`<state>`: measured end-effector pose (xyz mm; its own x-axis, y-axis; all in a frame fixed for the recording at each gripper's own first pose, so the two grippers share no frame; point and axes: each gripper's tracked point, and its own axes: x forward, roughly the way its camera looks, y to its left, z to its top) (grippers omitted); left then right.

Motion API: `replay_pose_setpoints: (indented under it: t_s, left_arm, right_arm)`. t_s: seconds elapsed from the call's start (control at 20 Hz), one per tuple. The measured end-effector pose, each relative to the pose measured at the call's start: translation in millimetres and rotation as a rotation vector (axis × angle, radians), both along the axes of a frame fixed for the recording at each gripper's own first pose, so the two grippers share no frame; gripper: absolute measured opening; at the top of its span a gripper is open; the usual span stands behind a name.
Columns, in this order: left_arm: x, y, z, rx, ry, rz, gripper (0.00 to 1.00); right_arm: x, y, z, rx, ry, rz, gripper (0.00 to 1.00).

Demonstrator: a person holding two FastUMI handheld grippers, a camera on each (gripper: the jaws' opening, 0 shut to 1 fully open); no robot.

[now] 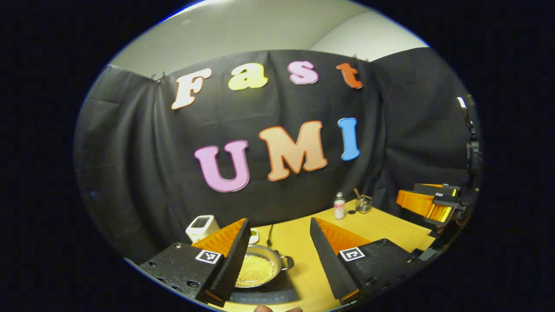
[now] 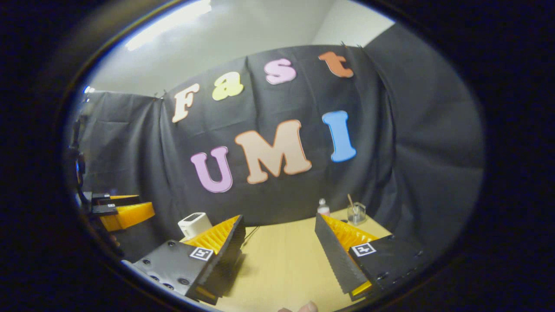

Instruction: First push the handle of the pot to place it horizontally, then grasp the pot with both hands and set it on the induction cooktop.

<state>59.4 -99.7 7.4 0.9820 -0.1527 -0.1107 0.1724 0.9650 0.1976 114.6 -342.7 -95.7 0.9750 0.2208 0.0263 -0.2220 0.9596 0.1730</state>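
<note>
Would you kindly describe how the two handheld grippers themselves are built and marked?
The left gripper and the right gripper look alike: each has two wedge-shaped fingers with finely ribbed inner faces, mounted on black bolted blocks that each carry a square black-and-white marker tag.

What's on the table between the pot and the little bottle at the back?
Left gripper view: bare table between pot and bottle.

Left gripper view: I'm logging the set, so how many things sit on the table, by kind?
Pot: 1
Cooktop: 1
White box: 1
Bottle: 1
Glass jar: 1
Total: 5
</note>
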Motion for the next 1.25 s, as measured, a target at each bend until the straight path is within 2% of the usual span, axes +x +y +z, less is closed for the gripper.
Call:
replay_pose_setpoints:
  t_s: [0.05, 0.1, 0.15, 0.2, 0.25, 0.3, 0.35, 0.4, 0.45, 0.5, 0.55, 0.65, 0.75, 0.85, 0.95, 1.2, 1.25]
  left_arm:
    - [-1, -3, 9, -0.009, -0.026, -0.01, 0.8]
    - [-5, 1, 18, -0.025, -0.045, -0.004, 0.84]
    - [-11, 8, 24, -0.047, -0.067, 0.007, 0.83]
    - [-16, 17, 33, -0.067, -0.09, 0.025, 0.83]
    - [-19, 29, 39, -0.081, -0.109, 0.051, 0.84]
    - [-23, 42, 42, -0.091, -0.117, 0.072, 0.83]
    - [-28, 50, 40, -0.1, -0.12, 0.081, 0.85]
    - [-31, 56, 39, -0.107, -0.118, 0.087, 0.87]
    - [-35, 64, 37, -0.112, -0.117, 0.098, 0.87]
    - [-38, 70, 36, -0.119, -0.114, 0.107, 0.84]
    - [-39, 74, 32, -0.136, -0.108, 0.115, 0.84]
    - [-43, 75, 23, -0.189, -0.077, 0.112, 0.84]
    - [-47, 78, 16, -0.213, -0.054, 0.111, 0.82]
    - [-49, 80, 20, -0.224, -0.062, 0.108, 0.86]
    - [-52, 82, 18, -0.225, -0.066, 0.1, 0.82]
    - [-58, 83, 20, -0.239, -0.065, 0.083, 0.86]
    - [-59, 82, 18, -0.237, -0.059, 0.076, 0.81]
  right_arm:
    - [-7, 3, 9, -0.015, -0.008, -0.002, 0.99]
    - [-14, 6, 16, -0.015, -0.003, 0.007, 0.99]
    - [-16, 11, 17, -0.016, -0.005, 0.011, 0.99]
    - [-15, 10, 17, -0.029, -0.014, -0.004, 0.92]
    - [-14, 5, 17, -0.049, -0.01, -0.026, 0.92]
    - [-12, 2, 14, -0.059, 0.004, -0.032, 0.99]
    - [-17, 2, 12, -0.068, 0.016, -0.036, 0.92]
    - [-19, -1, 14, -0.079, 0.016, -0.047, 1.0]
    - [-20, -3, 16, -0.091, 0.009, -0.059, 0.92]
    - [-23, -2, 13, -0.101, 0.01, -0.067, 0.92]
    - [-29, -3, 13, -0.106, 0.016, -0.073, 1.0]
    - [-40, -5, 11, -0.113, 0.029, -0.075, 0.92]
    - [-46, -6, 8, -0.12, 0.046, -0.078, 0.92]
    - [-51, -7, 8, -0.124, 0.047, -0.088, 0.92]
    - [-57, -9, 6, -0.119, 0.056, -0.097, 0.92]
    - [-67, -15, 8, -0.089, 0.062, -0.125, 0.92]
    - [-69, -14, 8, -0.09, 0.065, -0.126, 0.92]
